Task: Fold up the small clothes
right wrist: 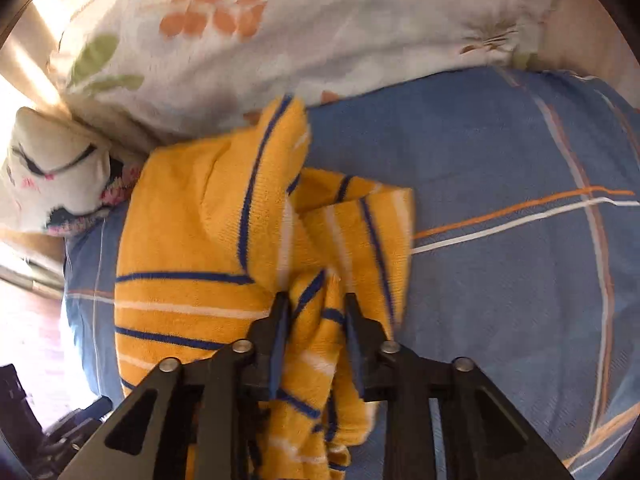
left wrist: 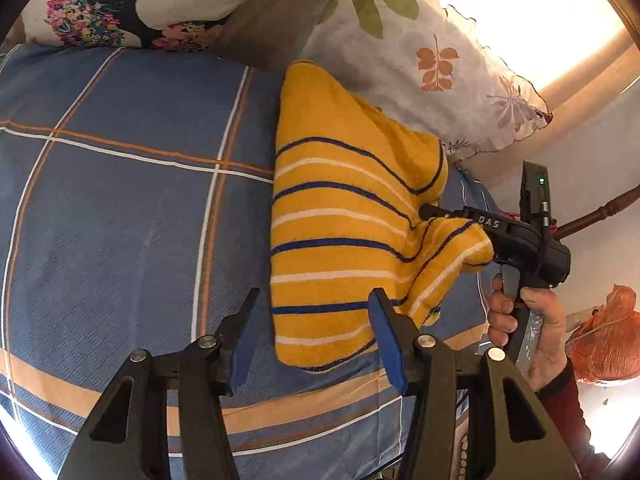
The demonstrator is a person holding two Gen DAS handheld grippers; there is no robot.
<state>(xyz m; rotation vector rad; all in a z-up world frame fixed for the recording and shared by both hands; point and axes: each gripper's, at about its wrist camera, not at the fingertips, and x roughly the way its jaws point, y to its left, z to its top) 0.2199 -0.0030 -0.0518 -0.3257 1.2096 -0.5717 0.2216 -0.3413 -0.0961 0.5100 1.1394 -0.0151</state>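
A small yellow garment (left wrist: pixel 344 216) with blue and white stripes lies on the blue checked bed sheet (left wrist: pixel 132 200). My left gripper (left wrist: pixel 316 300) is open and empty, its fingers (left wrist: pixel 382 312) just above the garment's near edge. My right gripper (left wrist: pixel 444 220), seen at the garment's right side in the left wrist view, is shut on a bunched fold of it and lifts that fold. In the right wrist view the right gripper (right wrist: pixel 314 300) has the yellow garment (right wrist: pixel 192 248) pinched between its jaws, with cloth hanging below.
A white pillow with leaf print (left wrist: pixel 420 60) lies behind the garment, touching its far corner. A second pillow with a flower print (left wrist: pixel 112 8) is at the back left. An orange bag (left wrist: pixel 608 332) sits off the bed to the right.
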